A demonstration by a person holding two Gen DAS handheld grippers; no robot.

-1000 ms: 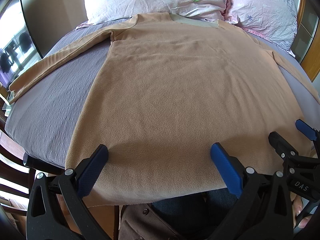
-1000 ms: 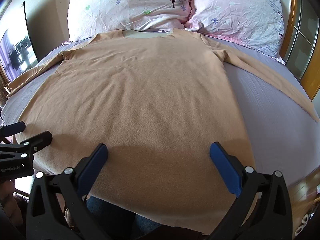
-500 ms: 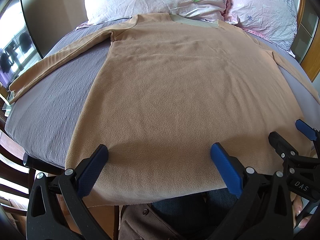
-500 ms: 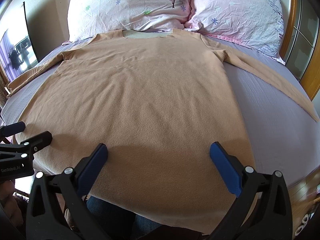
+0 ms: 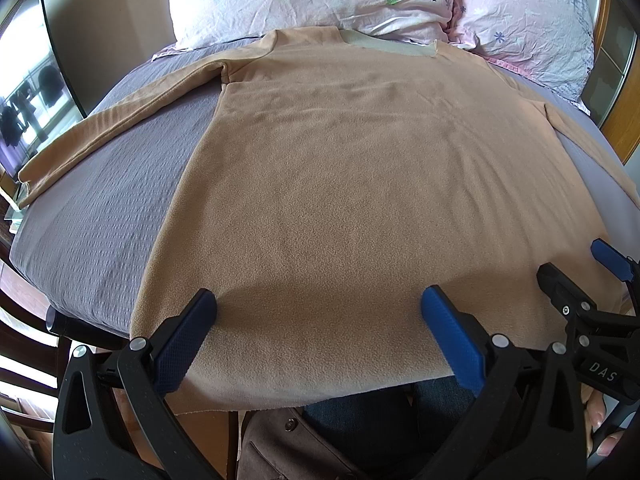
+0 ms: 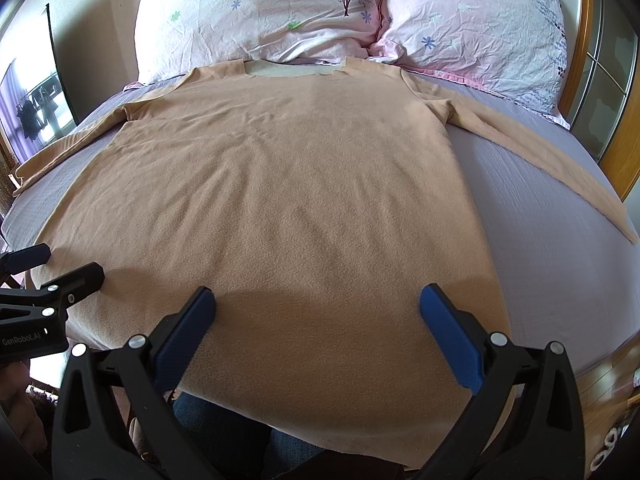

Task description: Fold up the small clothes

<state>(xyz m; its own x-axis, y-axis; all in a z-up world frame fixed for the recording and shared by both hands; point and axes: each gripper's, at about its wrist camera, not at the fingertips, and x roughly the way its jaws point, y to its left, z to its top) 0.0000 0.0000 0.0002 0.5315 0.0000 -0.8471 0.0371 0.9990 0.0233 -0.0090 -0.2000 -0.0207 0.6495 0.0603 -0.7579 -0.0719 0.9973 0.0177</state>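
Right now I count one garment: a tan long-sleeved shirt (image 5: 360,184) lying flat on the grey bedsheet (image 5: 104,216), collar toward the headboard, hem hanging over the near edge of the bed. Its two sleeves (image 6: 552,152) are spread outward, one to each side. Two floral pillows (image 6: 264,8) sit behind the collar, touching one another. I have two grippers, both above the hem. My left gripper (image 5: 318,328) has its blue pads spread wide, with nothing between them. My right gripper (image 6: 318,328) is spread just as wide and likewise holds nothing. Each wrist view catches the other gripper at its edge, just beside it over the shirt's lower corners.
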